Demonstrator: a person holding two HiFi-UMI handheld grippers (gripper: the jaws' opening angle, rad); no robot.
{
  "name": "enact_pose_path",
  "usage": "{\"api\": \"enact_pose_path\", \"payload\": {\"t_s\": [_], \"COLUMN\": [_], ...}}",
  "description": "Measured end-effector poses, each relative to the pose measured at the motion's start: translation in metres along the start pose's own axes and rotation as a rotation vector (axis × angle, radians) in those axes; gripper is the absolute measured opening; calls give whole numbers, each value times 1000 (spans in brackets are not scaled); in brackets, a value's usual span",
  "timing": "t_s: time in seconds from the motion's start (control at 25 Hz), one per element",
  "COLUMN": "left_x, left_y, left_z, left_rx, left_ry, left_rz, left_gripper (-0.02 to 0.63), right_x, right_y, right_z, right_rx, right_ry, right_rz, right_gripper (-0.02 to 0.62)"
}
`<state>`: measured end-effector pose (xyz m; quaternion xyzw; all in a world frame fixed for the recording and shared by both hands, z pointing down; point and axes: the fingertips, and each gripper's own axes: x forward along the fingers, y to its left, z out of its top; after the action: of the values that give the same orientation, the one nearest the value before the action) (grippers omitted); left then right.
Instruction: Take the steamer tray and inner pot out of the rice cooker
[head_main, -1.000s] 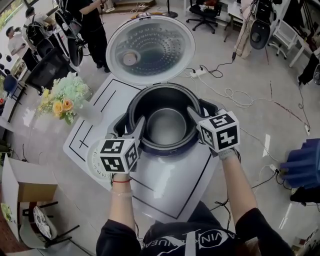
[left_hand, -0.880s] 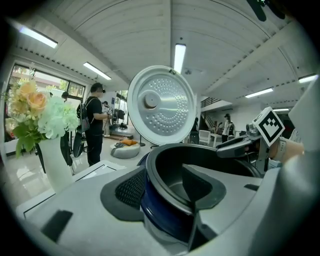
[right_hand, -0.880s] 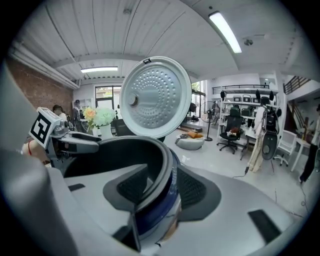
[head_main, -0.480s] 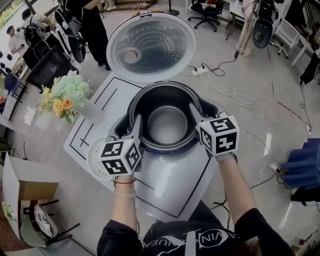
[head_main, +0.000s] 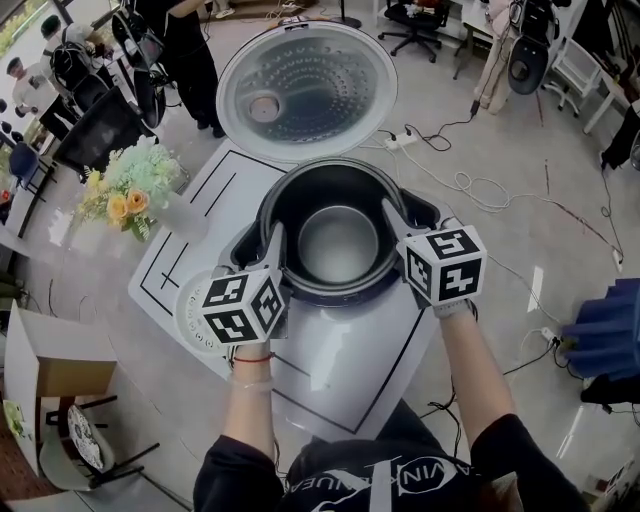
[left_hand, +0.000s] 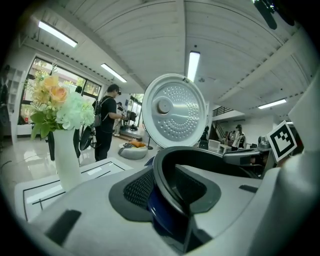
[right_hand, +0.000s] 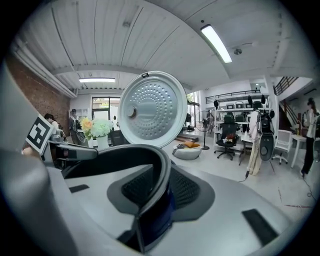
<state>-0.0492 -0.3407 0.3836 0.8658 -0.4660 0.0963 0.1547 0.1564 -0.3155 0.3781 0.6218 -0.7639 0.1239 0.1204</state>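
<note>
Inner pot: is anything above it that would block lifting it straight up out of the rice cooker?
Nothing visible: the round silver lid is swung back, leaving the dark metal inner pot open above.

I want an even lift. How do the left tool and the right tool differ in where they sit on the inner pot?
The left tool straddles the left rim of the inner pot; the right tool straddles its right rim. In the head view the left tool sits lower in the frame, the right tool higher, nearer the open lid. Shared: each has one jaw inside the rim and one outside, with the jaws closing on it.
</note>
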Motion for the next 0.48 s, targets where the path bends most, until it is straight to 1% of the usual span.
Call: {"api": "enact_pose_path", "payload": {"t_s": [0.28,0.36,0.48], "left_x": [-7,-8,-11], "left_y": [-7,-8,-9], "left_z": [20,23,29], "left_rx": [-28,-38,-35], "left_ry": [-70,-85,-120], "left_rz": [-19,-20,-2], "left_gripper": [119,118,112], "right_x": [-6,-7,-8], "right_y": [-5,-5,-5], "right_z": [6,8,12], "right_rx": [87,87,67], "right_ry": [-43,-50,-60], "right_rz": [2,0,-13], "right_gripper": [97,98,98]}}
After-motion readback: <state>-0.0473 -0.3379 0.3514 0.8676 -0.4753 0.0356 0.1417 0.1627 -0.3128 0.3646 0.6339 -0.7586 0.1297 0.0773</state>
